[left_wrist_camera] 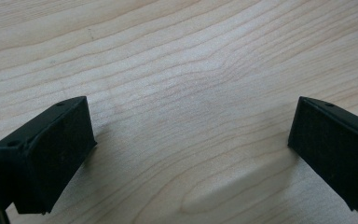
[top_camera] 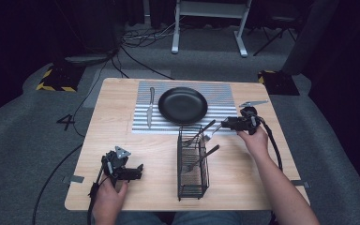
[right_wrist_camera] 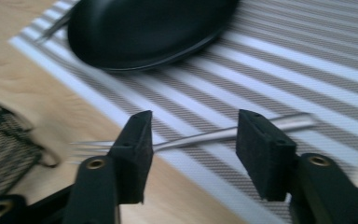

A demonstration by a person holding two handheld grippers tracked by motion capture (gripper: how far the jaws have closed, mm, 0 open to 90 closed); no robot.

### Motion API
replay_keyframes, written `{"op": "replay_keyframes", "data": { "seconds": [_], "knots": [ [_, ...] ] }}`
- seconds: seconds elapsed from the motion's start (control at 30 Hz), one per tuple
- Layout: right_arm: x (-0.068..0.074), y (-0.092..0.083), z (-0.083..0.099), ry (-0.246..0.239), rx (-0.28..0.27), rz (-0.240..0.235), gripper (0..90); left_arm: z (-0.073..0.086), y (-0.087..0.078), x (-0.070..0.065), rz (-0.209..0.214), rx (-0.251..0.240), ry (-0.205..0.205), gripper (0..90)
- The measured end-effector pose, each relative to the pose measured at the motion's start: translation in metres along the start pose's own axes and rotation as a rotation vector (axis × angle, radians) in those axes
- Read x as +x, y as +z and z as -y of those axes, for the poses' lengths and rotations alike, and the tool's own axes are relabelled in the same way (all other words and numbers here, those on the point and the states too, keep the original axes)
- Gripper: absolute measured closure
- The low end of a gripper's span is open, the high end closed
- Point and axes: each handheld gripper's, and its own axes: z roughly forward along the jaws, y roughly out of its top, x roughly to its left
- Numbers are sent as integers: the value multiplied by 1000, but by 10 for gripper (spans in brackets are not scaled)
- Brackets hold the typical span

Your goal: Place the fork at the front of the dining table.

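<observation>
Fork (right_wrist_camera: 223, 133) lies flat at the near edge of the striped placemat (right_wrist_camera: 307, 60), tines hanging over onto the bare wood toward the wire basket, handle running back across the stripes; in the high view it shows as a pale sliver (top_camera: 209, 135) just right of the basket top. Right gripper (right_wrist_camera: 193, 140) sits low over it, jaws parted roughly halfway, one on each side of the fork's shank; pads clear of the metal, nothing gripped. In the high view the right gripper (top_camera: 225, 124) points left toward the basket, hand behind it near the table's right edge, cable trailing down the forearm. Black plate (top_camera: 183, 105) sits centred on the placemat, just beyond the fork, its rim close to the shank in the right gripper view. Knife (top_camera: 150, 108) lies lengthwise on the mat's left part, just beside the plate, not touching as far as I can tell. Black wire basket (top_camera: 193, 164) stands upright on the wood in front of the mat, two dark-handled utensils (top_camera: 205, 154) leaning out of it to the right; which kind, can't tell. Left gripper (top_camera: 138, 170) rests at the near left of the table (top_camera: 117, 122), well apart from everything else; in its own view the left gripper (left_wrist_camera: 191, 154) has jaws spread wide over bare wood grain, holding nothing.
</observation>
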Motion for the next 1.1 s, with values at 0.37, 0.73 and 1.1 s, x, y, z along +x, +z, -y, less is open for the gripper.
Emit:
{"op": "replay_keyframes", "data": {
  "seconds": [0.37, 0.73, 1.1],
  "knots": [
    [57, 34, 4, -107, 92, -37, 367, 0, 0, 0, 0, 0, 0, 2],
    [61, 54, 13, -38, 189, -49, 511, 0, 0, 0, 0, 0, 0, 2],
    [51, 31, 35, 8, 206, -61, 548, 0, 0, 0, 3, -2, 1, 2]
  ]
}}
